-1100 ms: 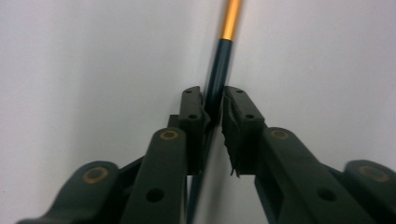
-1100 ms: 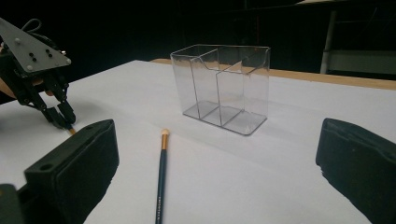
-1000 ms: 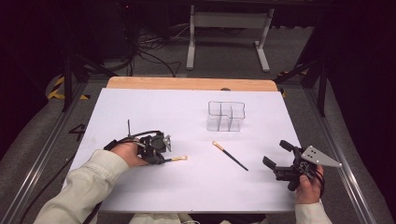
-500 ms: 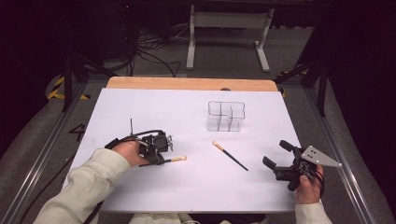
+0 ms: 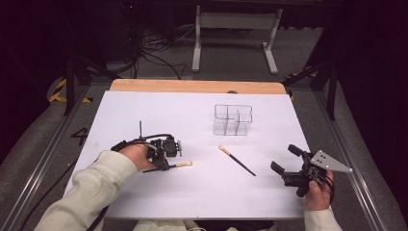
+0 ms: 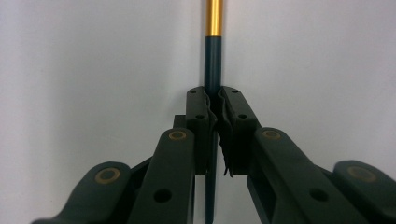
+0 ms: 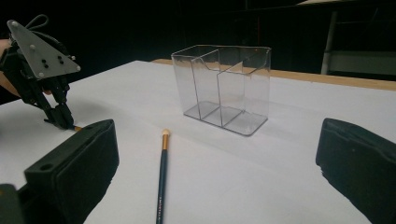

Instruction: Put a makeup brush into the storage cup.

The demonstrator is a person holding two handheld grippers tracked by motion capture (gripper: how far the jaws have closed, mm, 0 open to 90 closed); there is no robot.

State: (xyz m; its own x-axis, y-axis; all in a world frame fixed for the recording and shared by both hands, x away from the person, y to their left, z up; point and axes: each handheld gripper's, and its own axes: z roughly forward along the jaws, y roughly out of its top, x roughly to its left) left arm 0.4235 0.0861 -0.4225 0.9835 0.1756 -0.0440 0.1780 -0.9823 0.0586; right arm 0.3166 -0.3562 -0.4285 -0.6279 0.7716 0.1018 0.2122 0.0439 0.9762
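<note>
My left gripper [image 5: 162, 166] points down at the white table [image 5: 144, 110] on its left side and is shut on a dark brush handle. That brush's gold ferrule [image 5: 185, 164] sticks out to the right, low over the sheet. In the left gripper view the jaws [image 6: 214, 100] pinch the dark handle [image 6: 212, 60] below the gold band [image 6: 215, 18]. A second brush [image 5: 236, 160] lies loose mid-table. My right gripper [image 5: 285, 159] rests open at the right, and in its own view its jaws [image 7: 215, 168] stand wide apart behind that brush [image 7: 162, 182]. The left gripper [image 7: 60, 119] is also seen there.
A clear plastic organizer [image 5: 233, 120] with several compartments stands upright behind the loose brush, also seen in the right gripper view [image 7: 224, 88]. A wooden strip [image 5: 197, 86] runs along the table's far edge. Metal rails flank the table on both sides.
The left hand has shifted very slightly to the right with the brush still pinched. The right hand and the loose brush have stayed put.
</note>
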